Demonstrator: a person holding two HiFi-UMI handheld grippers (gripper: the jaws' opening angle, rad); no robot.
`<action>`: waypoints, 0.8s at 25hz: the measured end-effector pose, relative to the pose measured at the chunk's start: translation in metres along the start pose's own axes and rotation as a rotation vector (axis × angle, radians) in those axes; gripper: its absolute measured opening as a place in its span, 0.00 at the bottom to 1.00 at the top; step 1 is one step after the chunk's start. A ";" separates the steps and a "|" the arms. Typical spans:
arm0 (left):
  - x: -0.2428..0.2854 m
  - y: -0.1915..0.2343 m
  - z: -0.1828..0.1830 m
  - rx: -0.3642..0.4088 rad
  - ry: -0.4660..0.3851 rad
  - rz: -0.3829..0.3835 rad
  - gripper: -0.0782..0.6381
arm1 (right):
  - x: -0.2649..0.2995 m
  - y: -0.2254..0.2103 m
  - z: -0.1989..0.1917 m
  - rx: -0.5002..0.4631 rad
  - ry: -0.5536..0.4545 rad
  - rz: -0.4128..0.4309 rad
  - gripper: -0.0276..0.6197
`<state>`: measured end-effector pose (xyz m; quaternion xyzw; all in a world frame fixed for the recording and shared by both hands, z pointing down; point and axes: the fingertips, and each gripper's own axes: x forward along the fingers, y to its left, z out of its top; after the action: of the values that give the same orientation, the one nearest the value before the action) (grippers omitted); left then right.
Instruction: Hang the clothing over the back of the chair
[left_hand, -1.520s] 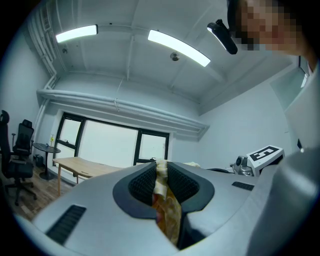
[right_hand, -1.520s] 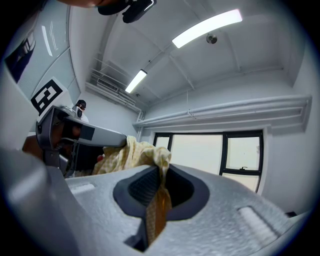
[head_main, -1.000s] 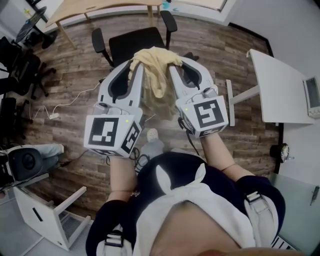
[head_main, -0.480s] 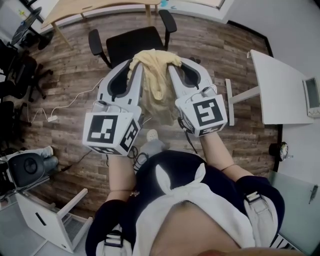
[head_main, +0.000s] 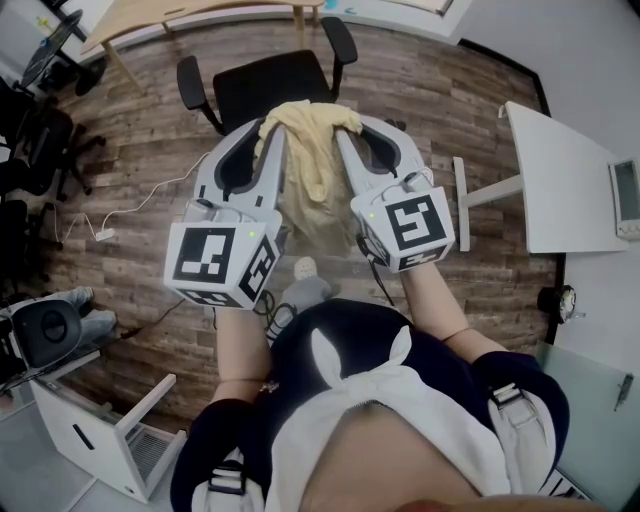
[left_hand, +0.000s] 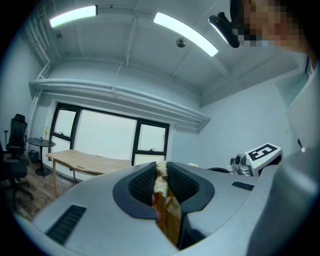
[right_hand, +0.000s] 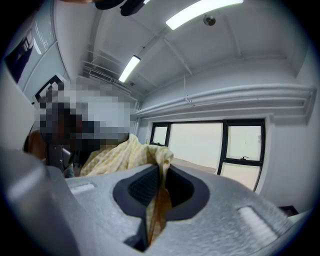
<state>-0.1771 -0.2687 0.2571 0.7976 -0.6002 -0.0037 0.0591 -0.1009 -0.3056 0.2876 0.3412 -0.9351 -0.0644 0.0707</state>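
Both my grippers held the yellow clothing (head_main: 305, 145) near the black chair (head_main: 262, 88).
Head view: left gripper (head_main: 268, 132) and right gripper (head_main: 346, 128) held it up between them, cloth hanging down. Left gripper view: fingers (left_hand: 142, 182) were narrow, pinching cloth. Right gripper view: fingers (right_hand: 142, 185) were clamped on cloth too.

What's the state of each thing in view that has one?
Left gripper: shut on garment.
Right gripper: shut on garment.
Garment: bunched, held up between both grippers, the rest hanging down.
Chair: seat bare, garment not yet hung on it.
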 end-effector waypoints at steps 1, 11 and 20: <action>0.002 0.002 -0.001 -0.002 0.002 0.001 0.21 | 0.002 -0.001 -0.001 0.002 0.003 0.001 0.08; 0.013 0.015 -0.012 -0.020 0.024 0.009 0.21 | 0.015 -0.002 -0.011 -0.002 0.031 0.023 0.08; 0.021 0.023 -0.023 -0.024 0.051 0.014 0.21 | 0.022 -0.003 -0.020 0.001 0.054 0.019 0.08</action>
<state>-0.1916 -0.2934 0.2837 0.7924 -0.6041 0.0099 0.0838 -0.1126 -0.3234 0.3089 0.3341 -0.9360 -0.0541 0.0965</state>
